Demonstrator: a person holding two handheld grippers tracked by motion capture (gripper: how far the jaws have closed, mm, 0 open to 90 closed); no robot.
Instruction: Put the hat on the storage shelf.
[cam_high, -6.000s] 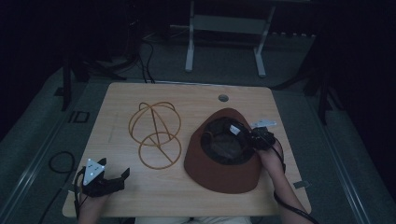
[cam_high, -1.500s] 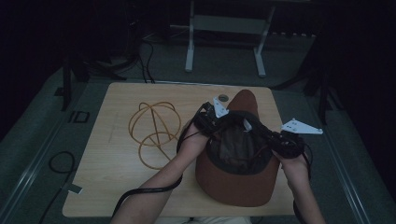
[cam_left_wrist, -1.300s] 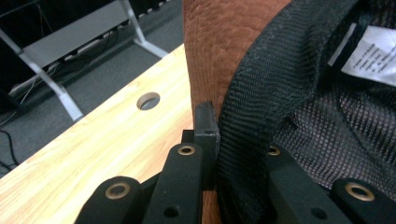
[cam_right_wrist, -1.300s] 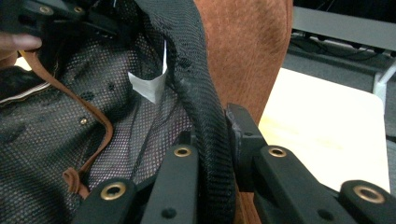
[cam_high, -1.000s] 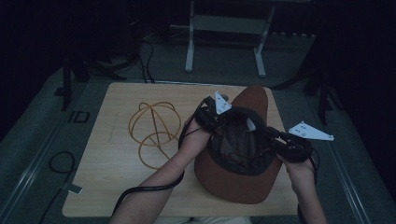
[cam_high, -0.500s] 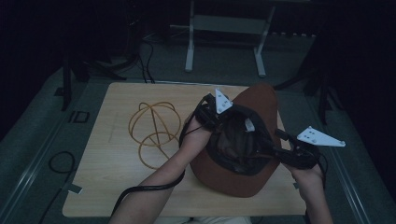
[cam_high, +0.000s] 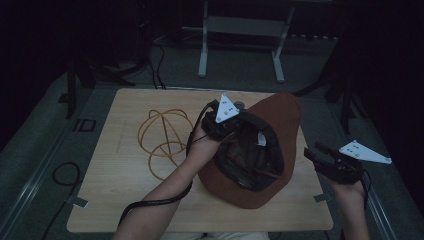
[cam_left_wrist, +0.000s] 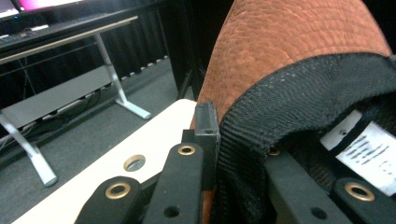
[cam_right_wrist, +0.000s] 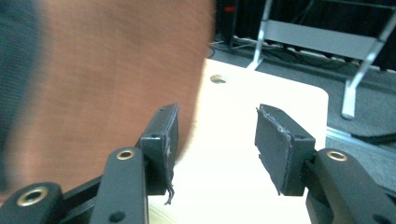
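With the left gripper (cam_high: 235, 122) clamped on the hat's (cam_high: 272, 120) inner band, holding it tilted over the table's (cam_high: 125, 210) right side, and the right gripper (cam_high: 320, 154), jaws apart, empty beside it, the hat could sag or slip free.

- left gripper (cam_left_wrist: 219, 140) – jaws clamped on the rim of the brown hat (cam_left_wrist: 289, 51), black mesh band pinched between them
- hat is tilted up, textured brown crown on top, dark lining below
- white label (cam_left_wrist: 362, 149) inside the hat, print too blurry to read
- pale table (cam_left_wrist: 93, 186) at lower left, round hole (cam_left_wrist: 134, 162) in it
- grey metal stand (cam_left_wrist: 70, 93) on the floor behind, probably a desk frame
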